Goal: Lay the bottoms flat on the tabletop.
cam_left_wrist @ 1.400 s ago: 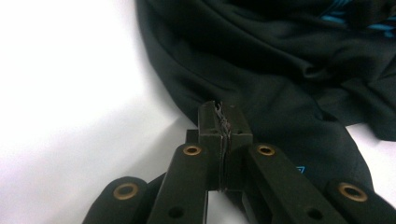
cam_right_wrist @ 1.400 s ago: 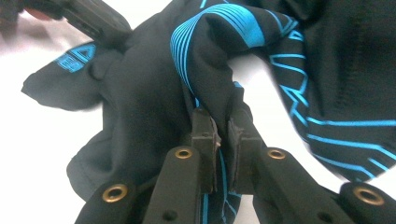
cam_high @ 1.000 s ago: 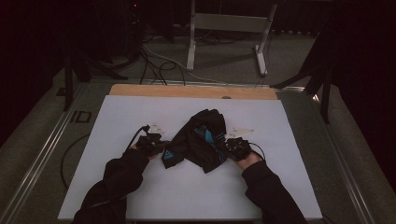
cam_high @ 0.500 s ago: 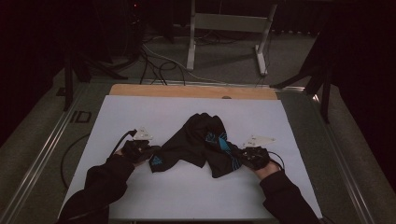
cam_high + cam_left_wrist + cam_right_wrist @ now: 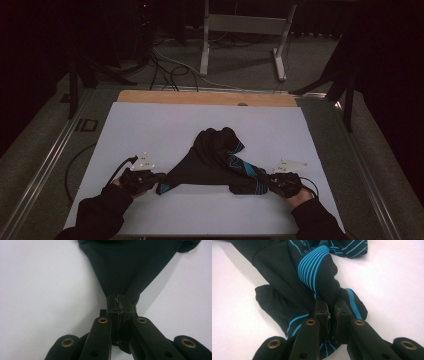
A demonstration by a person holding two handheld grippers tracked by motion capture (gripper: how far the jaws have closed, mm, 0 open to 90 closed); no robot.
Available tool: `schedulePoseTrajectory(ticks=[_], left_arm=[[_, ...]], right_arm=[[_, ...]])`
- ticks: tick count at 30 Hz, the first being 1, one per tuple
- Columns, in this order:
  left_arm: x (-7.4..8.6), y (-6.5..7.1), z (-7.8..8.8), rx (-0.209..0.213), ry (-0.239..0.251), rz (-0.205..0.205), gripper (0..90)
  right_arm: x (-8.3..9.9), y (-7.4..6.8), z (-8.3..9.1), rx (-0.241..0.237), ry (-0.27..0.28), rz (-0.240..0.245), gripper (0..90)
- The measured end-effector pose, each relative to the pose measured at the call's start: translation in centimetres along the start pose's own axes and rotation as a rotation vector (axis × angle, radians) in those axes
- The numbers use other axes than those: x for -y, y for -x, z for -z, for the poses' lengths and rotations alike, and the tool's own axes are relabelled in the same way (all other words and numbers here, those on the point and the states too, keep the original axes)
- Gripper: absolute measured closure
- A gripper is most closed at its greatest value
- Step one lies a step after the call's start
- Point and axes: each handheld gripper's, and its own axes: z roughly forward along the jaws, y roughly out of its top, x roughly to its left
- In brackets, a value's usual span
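A black garment (image 5: 215,162) with blue stripes lies stretched across the white table cover (image 5: 150,125). Its near edge is pulled taut between my two grippers, and the rest is bunched up behind. My left gripper (image 5: 156,178) is shut on the garment's left corner; in the left gripper view the jaws pinch the black cloth (image 5: 125,270) at their tips (image 5: 118,302). My right gripper (image 5: 266,182) is shut on the right corner. There the blue-striped cloth (image 5: 317,267) is gathered thick between the jaws (image 5: 331,307).
A wooden strip (image 5: 200,97) borders the far side of the table. Beyond it are a metal stand (image 5: 240,30) and cables on the floor (image 5: 170,65). Metal rails (image 5: 45,165) run down both sides. The surroundings are dark.
Both hands have moved apart, the left to the left and the right to the right. The garment, bunched a second ago, has been drawn out wide between them.
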Motion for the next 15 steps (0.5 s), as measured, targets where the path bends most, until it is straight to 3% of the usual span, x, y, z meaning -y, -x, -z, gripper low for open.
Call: schedulePoseTrajectory(ticks=[8, 13, 15], left_arm=[[0.6, 1.8, -0.6, 0.041, -0.02, -0.029, 90.0], [0.9, 2.5, -0.9, 0.073, -0.022, -0.009, 90.0], [0.9, 3.1, -0.9, 0.083, -0.029, -0.031, 90.0]], right_arm=[[1.3, 0.0, 0.7, 0.008, -0.01, 0.007, 83.7], [1.8, -0.1, 1.4, 0.02, -0.006, 0.011, 83.7], [2.0, -0.1, 1.6, 0.021, -0.008, 0.012, 83.7]])
